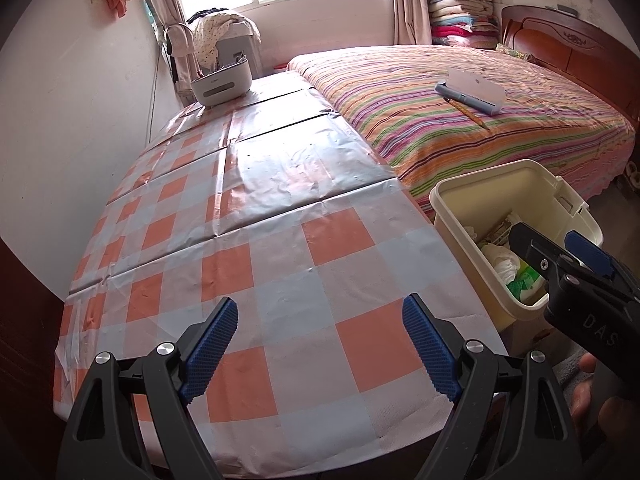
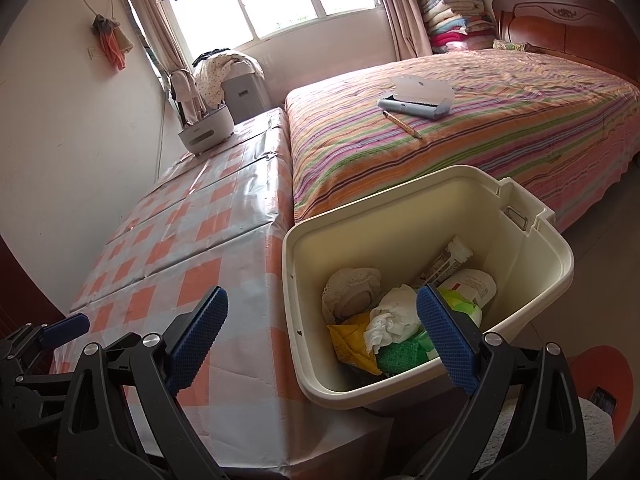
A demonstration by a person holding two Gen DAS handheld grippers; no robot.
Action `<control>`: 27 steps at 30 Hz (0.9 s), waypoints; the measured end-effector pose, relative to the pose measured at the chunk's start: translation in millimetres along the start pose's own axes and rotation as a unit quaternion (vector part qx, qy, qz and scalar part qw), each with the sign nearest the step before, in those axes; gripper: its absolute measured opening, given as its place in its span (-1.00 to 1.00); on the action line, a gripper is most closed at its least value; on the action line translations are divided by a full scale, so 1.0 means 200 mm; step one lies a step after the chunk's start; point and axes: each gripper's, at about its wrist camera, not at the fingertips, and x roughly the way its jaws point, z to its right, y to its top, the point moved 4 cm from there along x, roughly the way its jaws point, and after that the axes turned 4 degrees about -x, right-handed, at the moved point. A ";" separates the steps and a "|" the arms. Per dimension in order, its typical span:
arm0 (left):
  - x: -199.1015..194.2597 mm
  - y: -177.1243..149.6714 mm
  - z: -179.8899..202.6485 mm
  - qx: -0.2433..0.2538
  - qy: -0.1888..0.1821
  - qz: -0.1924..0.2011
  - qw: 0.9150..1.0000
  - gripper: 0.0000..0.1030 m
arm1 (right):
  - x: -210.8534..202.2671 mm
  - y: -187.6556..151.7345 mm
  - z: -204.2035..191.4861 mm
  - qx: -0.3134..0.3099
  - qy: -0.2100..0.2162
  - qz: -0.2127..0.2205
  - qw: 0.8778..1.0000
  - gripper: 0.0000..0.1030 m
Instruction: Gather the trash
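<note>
A cream plastic bin (image 2: pixel 404 216) stands on the floor between the checked table and the bed. It holds crumpled white tissue (image 2: pixel 394 314), a yellow wrapper (image 2: pixel 352 344), a green pack (image 2: pixel 400 358) and a white bottle (image 2: pixel 474 282). My right gripper (image 2: pixel 322 300) is open and empty, one finger over the table's edge and the other over the bin's mouth. In the left wrist view it (image 1: pixel 556 246) hangs above the bin (image 1: pixel 480 178). My left gripper (image 1: pixel 320 316) is open over the bare checked tablecloth (image 1: pixel 280 216), with nothing between its pads.
A white caddy (image 1: pixel 222 82) sits at the table's far end by the wall. On the striped bed (image 1: pixel 500 128) lie a grey-blue case (image 1: pixel 468 98) and a pencil (image 1: pixel 468 114). An orange stool (image 2: pixel 600 384) and a pale rug are beside the bin.
</note>
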 end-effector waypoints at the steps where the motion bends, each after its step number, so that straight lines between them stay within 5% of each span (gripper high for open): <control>1: 0.00 0.00 0.00 0.001 -0.001 -0.001 1.000 0.59 | 0.00 0.00 0.00 0.001 0.000 -0.001 1.000 0.82; 17: 0.02 -0.01 0.08 0.011 -0.020 -0.013 1.000 0.60 | 0.00 0.00 0.04 0.009 0.001 0.001 1.000 0.82; 21: -0.01 -0.01 0.09 0.009 -0.030 0.003 1.000 0.74 | -0.01 0.00 0.04 0.011 0.001 0.002 1.000 0.82; 27: -0.03 0.00 0.10 0.023 -0.003 0.019 1.000 0.74 | -0.01 0.00 0.05 0.013 0.002 0.003 1.000 0.82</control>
